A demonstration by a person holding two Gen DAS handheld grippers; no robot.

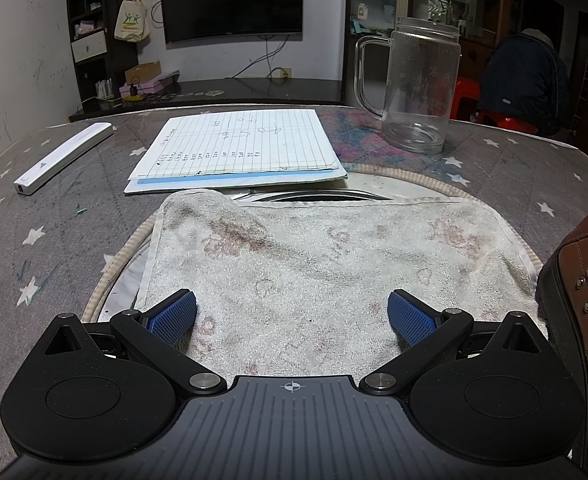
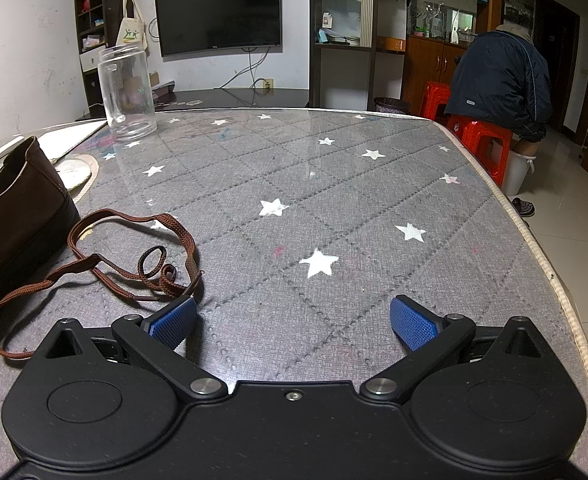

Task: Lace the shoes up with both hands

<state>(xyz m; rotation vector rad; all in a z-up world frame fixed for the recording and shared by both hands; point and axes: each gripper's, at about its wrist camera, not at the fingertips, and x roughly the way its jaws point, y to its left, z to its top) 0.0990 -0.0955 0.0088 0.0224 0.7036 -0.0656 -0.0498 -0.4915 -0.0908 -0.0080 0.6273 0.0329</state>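
Observation:
A brown leather shoe (image 1: 586, 292) with metal eyelets stands at the right edge of the left wrist view; in the right wrist view it (image 2: 10, 208) fills the left edge. A loose brown shoelace (image 2: 106, 264) lies coiled on the table beside the shoe, just ahead and left of my right gripper (image 2: 293, 318), whose left blue pad (image 2: 173, 321) is close to the lace. My right gripper is open and empty. My left gripper (image 1: 292, 316) is open and empty above a stained white towel (image 1: 326, 264), left of the shoe.
A glass mug (image 1: 418, 88) and a lined paper pad (image 1: 238, 144) stand behind the towel; a white bar (image 1: 62, 158) lies at the left. The grey star-pattern table (image 2: 374, 208) ends at its right edge (image 2: 550, 264). A person (image 2: 502, 76) sits on a red stool beyond.

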